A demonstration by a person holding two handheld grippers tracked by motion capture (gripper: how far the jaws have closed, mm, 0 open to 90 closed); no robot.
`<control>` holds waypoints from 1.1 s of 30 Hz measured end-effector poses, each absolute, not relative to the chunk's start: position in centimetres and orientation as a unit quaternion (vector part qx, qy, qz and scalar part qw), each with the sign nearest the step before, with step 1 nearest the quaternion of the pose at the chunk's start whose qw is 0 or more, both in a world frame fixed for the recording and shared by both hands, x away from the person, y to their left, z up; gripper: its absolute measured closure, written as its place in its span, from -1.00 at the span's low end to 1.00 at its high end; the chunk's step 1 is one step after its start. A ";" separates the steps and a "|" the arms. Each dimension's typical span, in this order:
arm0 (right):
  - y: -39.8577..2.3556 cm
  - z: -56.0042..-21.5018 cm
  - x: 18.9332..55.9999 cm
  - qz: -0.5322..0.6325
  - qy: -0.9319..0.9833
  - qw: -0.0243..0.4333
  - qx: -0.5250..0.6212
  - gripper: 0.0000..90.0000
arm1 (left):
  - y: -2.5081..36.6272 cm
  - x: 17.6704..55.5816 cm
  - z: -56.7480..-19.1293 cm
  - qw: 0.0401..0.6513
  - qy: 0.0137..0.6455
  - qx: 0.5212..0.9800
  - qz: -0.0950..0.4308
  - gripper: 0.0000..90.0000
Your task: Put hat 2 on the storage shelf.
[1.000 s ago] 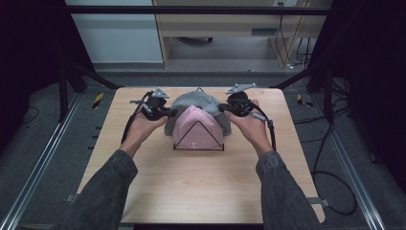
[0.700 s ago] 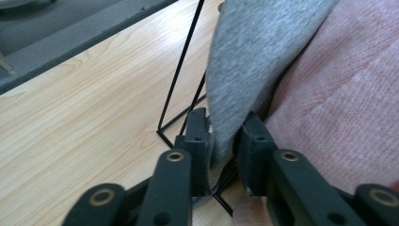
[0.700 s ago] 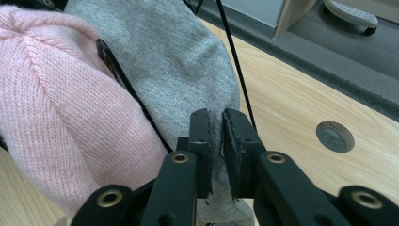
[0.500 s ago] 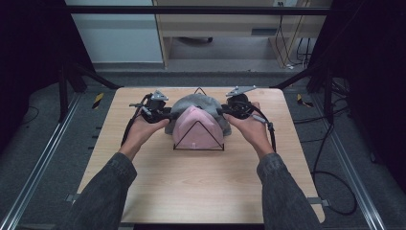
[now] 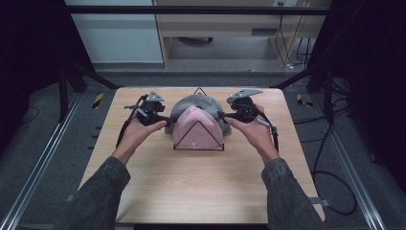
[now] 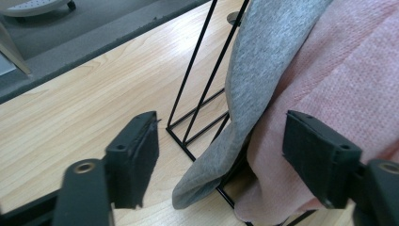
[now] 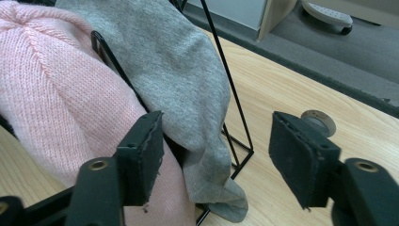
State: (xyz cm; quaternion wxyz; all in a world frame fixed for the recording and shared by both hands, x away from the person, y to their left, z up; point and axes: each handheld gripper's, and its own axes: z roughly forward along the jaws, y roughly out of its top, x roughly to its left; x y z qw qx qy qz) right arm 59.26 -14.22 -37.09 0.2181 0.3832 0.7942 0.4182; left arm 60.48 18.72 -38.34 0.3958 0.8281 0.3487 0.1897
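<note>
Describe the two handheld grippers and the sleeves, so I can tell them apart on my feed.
Both the left gripper and right gripper are black, each topped by a grey three-cornered plate and trailing a black cable. Their jaws are flat, black, rectangular pads. Both sleeves are dark grey.

Dim high view: the counter is evenly lit from above while the surroundings fall black. Both gripper views are bright and sharp, with soft shadows.

The right gripper has just been opening its jaws around the grey hat's hanging edge; pink hat at nine o'clock, wire stand, table.
</note>
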 end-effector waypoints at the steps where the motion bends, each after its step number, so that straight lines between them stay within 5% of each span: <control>1: -14.3 -37.0 59.2 0.418 0.793 0.218 0.385 -0.29 | 18.8 60.3 -38.3 0.396 0.348 0.828 0.192 -0.50; 15: -15.2 -36.3 56.7 0.424 0.787 0.213 0.395 -0.71 | 20.3 56.7 -37.1 0.387 0.345 0.833 0.194 -0.86; 33: -17.1 -37.0 52.0 0.432 0.790 0.222 0.375 -0.82 | 21.5 52.2 -38.6 0.368 0.332 0.848 0.188 -0.87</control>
